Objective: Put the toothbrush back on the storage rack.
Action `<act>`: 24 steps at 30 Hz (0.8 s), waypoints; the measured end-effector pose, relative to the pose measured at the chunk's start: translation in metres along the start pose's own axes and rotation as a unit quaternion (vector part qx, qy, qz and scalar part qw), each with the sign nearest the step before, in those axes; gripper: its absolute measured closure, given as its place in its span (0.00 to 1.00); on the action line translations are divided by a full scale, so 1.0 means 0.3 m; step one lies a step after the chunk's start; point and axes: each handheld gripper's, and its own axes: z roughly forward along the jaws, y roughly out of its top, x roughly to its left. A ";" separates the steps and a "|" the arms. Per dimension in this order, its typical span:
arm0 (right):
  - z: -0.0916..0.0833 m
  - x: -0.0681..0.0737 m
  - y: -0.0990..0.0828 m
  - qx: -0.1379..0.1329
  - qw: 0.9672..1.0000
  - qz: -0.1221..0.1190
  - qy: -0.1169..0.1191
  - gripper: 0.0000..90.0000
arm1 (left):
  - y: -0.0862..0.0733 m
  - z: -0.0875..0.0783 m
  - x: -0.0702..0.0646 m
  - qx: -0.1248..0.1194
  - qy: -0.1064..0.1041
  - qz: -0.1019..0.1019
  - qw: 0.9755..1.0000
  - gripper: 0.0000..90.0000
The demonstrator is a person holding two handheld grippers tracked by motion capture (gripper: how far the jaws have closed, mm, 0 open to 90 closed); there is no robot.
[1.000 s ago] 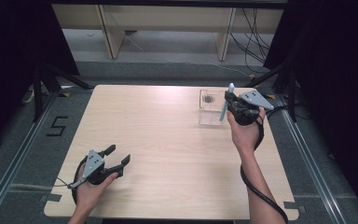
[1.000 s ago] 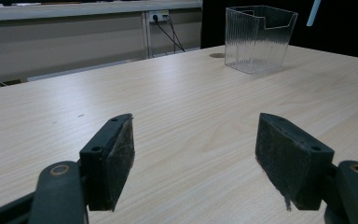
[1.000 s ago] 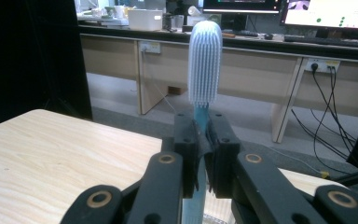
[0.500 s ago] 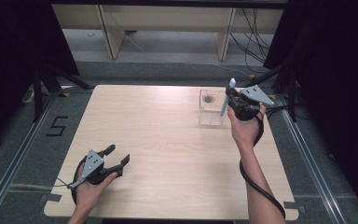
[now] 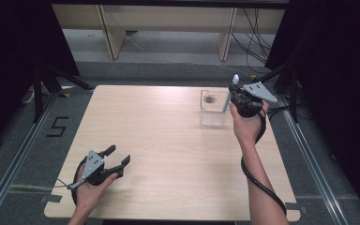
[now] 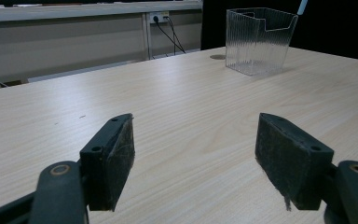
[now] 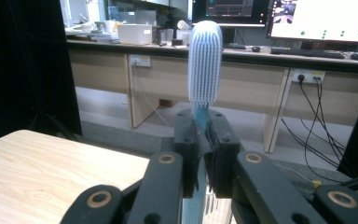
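My right gripper (image 5: 231,97) is shut on the handle of a light-blue toothbrush (image 5: 228,95), held upright over the right rim of a clear ribbed plastic container (image 5: 212,109) at the table's far right. In the right gripper view the brush head (image 7: 205,65) rises above the closed jaws of that gripper (image 7: 204,135). My left gripper (image 5: 118,156) rests near the front left of the table, open and holding nothing. Its jaws (image 6: 196,158) stand wide apart over bare wood, with the container (image 6: 258,39) far ahead and the toothbrush tip (image 6: 302,6) just behind it.
The light wooden table (image 5: 168,131) has a small dark hole (image 5: 209,99) beside the container. Cables trail from both grippers. Desks, monitors and wall sockets stand beyond the far edge, and metal floor rails run along both sides.
My right gripper has lifted the toothbrush slightly up and away, at the container's right edge. The left gripper has stayed almost still.
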 end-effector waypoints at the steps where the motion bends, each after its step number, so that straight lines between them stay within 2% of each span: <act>1: -0.001 0.002 0.003 0.003 1.000 0.006 -0.003 0.94 | 0.000 0.000 0.000 0.001 0.000 -0.001 1.000 0.31; 2: 0.002 -0.002 0.005 0.001 1.000 0.001 -0.001 0.94 | -0.001 0.000 0.000 0.001 0.000 0.000 1.000 0.31; 9: 0.016 -0.013 0.014 -0.001 1.000 0.008 -0.007 0.94 | -0.002 0.001 0.002 0.002 0.000 0.000 1.000 0.31; 10: 0.018 -0.017 0.014 -0.002 1.000 0.001 -0.009 0.94 | -0.002 0.001 0.002 0.002 0.000 0.001 1.000 0.31; 12: 0.022 -0.020 0.015 0.002 1.000 0.003 -0.010 0.94 | -0.005 0.007 0.001 -0.007 -0.005 0.001 1.000 0.31; 14: 0.027 -0.023 0.014 0.000 1.000 0.004 -0.015 0.94 | -0.003 0.003 -0.001 0.002 -0.001 0.002 1.000 0.31; 18: 0.037 -0.029 0.016 0.000 1.000 0.004 -0.016 0.94 | -0.003 0.003 -0.001 0.002 -0.001 0.002 1.000 0.31; 19: 0.037 -0.032 0.017 0.001 1.000 0.001 -0.017 0.94 | -0.005 0.007 0.000 -0.006 -0.005 0.001 1.000 0.31; 21: 0.041 -0.032 0.016 0.004 1.000 0.009 -0.015 0.94 | -0.005 0.008 0.002 -0.006 -0.005 0.001 1.000 0.31; 24: 0.048 -0.038 0.008 0.005 1.000 0.002 -0.021 0.94 | -0.006 0.008 0.003 -0.006 -0.005 0.000 1.000 0.31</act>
